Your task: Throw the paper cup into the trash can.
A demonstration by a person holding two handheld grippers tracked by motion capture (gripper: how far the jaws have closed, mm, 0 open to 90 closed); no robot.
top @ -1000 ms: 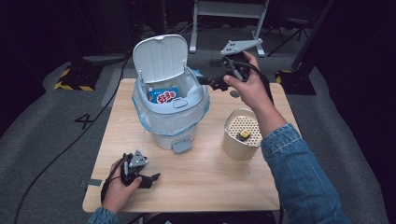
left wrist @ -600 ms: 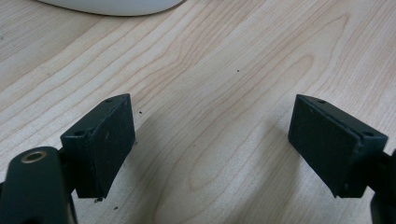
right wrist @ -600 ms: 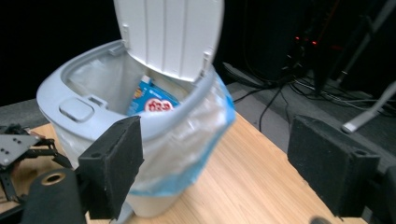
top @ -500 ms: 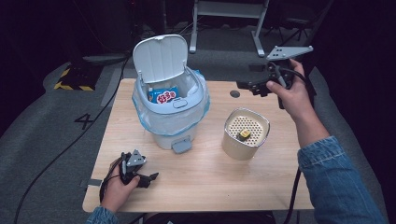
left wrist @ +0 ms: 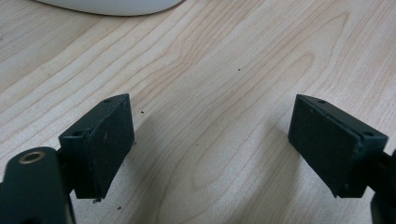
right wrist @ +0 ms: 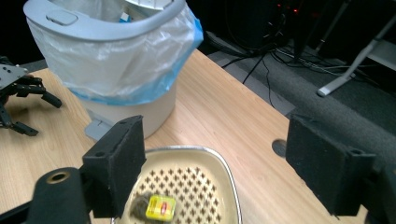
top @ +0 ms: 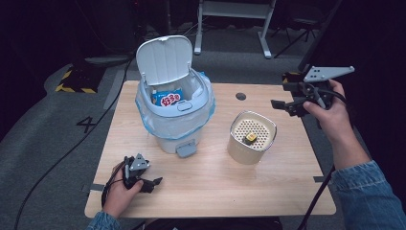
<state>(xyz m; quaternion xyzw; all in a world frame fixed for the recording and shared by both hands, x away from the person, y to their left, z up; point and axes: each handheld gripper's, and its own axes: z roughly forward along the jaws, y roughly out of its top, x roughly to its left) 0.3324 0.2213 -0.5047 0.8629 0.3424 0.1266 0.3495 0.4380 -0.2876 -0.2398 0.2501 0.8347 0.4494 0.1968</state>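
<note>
Nearest us, our left hand-held gripper rests on the desk, jaws spread with bare wood between them. Farther on, the perforated cream container holds a small yellow item whose print is too small to read. Our right hand-held gripper hangs over the desk's far right edge, spread and empty, jaws just narrowed. In the lined bin, a blue packet is partly hidden by the rim.

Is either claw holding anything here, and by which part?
Nothing is held. The left claw stands open over bare table; the right claw is open above the basket.
</note>
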